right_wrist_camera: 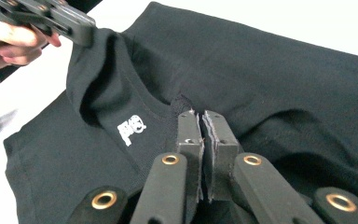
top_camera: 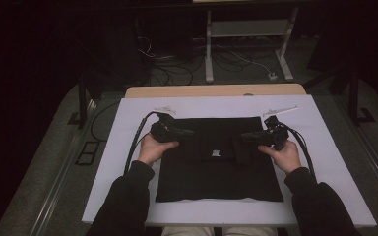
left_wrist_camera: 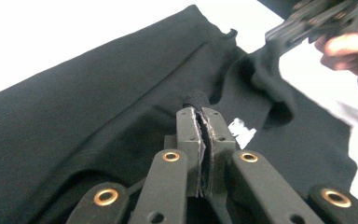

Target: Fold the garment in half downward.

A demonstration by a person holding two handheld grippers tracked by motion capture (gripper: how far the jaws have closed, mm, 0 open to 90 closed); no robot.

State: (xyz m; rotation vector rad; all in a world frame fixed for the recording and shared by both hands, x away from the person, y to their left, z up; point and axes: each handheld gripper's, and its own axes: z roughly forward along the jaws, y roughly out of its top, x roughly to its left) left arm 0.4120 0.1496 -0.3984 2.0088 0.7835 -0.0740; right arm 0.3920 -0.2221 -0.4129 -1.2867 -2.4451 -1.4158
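Note:
A black shirt (top_camera: 211, 172) lies flat on the white-covered table (top_camera: 325, 147), with a small white label (top_camera: 216, 153) near its middle. My left gripper (top_camera: 189, 132) is over the shirt's upper left part. In the left gripper view its jaws (left_wrist_camera: 200, 112) are shut on a fold of the black shirt (left_wrist_camera: 98, 93), close to the label (left_wrist_camera: 241, 131). My right gripper (top_camera: 244, 136) is at the upper right, pointing inward. In the right gripper view it (right_wrist_camera: 200, 115) pinches the shirt (right_wrist_camera: 270, 70) by the collar, beside the label (right_wrist_camera: 131, 128). The fabric between the two grips is raised.
Two small white pieces (top_camera: 163, 109) (top_camera: 280, 110) lie on the sheet behind the shirt. The table's wooden edge (top_camera: 216, 91) shows at the back. Beyond it stand a white frame (top_camera: 246, 29) and loose floor cables (top_camera: 177, 73). A gripper cable (top_camera: 135, 142) loops at the left.

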